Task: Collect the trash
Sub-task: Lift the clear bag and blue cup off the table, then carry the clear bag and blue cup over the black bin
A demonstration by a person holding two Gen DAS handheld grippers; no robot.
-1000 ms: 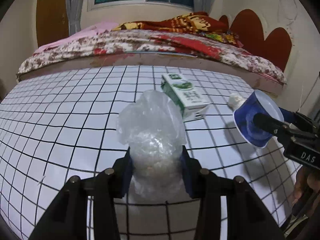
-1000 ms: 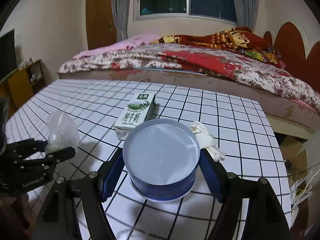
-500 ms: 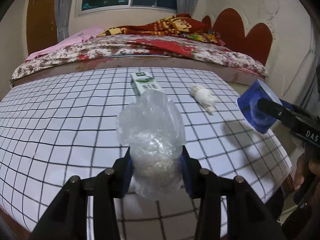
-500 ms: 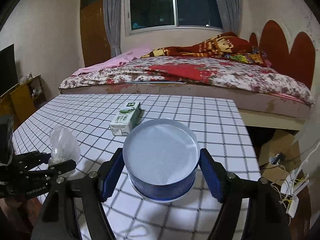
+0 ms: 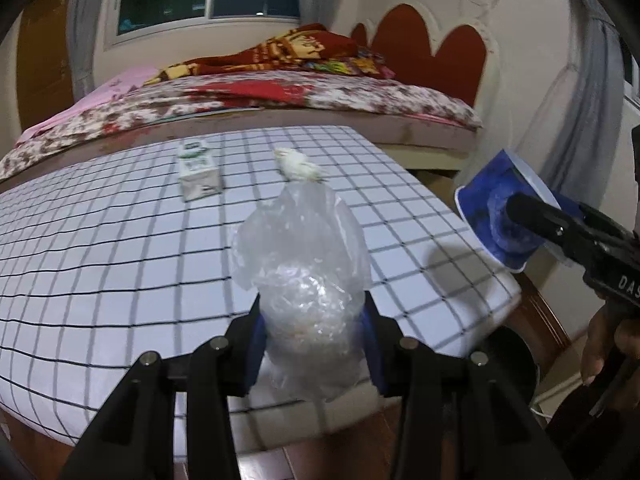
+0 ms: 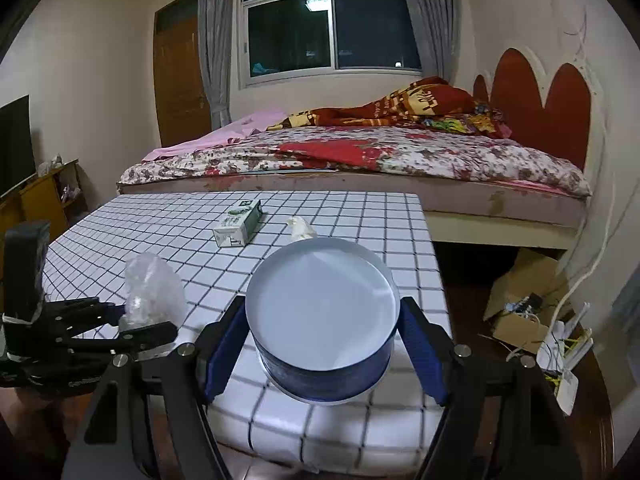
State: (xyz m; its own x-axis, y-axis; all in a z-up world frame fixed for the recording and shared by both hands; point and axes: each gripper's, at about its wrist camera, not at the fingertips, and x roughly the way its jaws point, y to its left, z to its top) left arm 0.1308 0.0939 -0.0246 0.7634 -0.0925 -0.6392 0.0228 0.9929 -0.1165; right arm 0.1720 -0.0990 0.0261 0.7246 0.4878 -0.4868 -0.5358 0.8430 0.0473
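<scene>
Plastic bag (image 5: 308, 280) clamped in left claw (image 5: 312, 336)

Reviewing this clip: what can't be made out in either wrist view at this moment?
- Milk carton print: motion-blurred in the left wrist view, too small in the right.
- Crumpled tissue: its near end is hidden by the blue paper cup in the right wrist view.
- Clear plastic bag contents: crinkled film obscures them.
- Trash bin: none visible in either view.
</scene>
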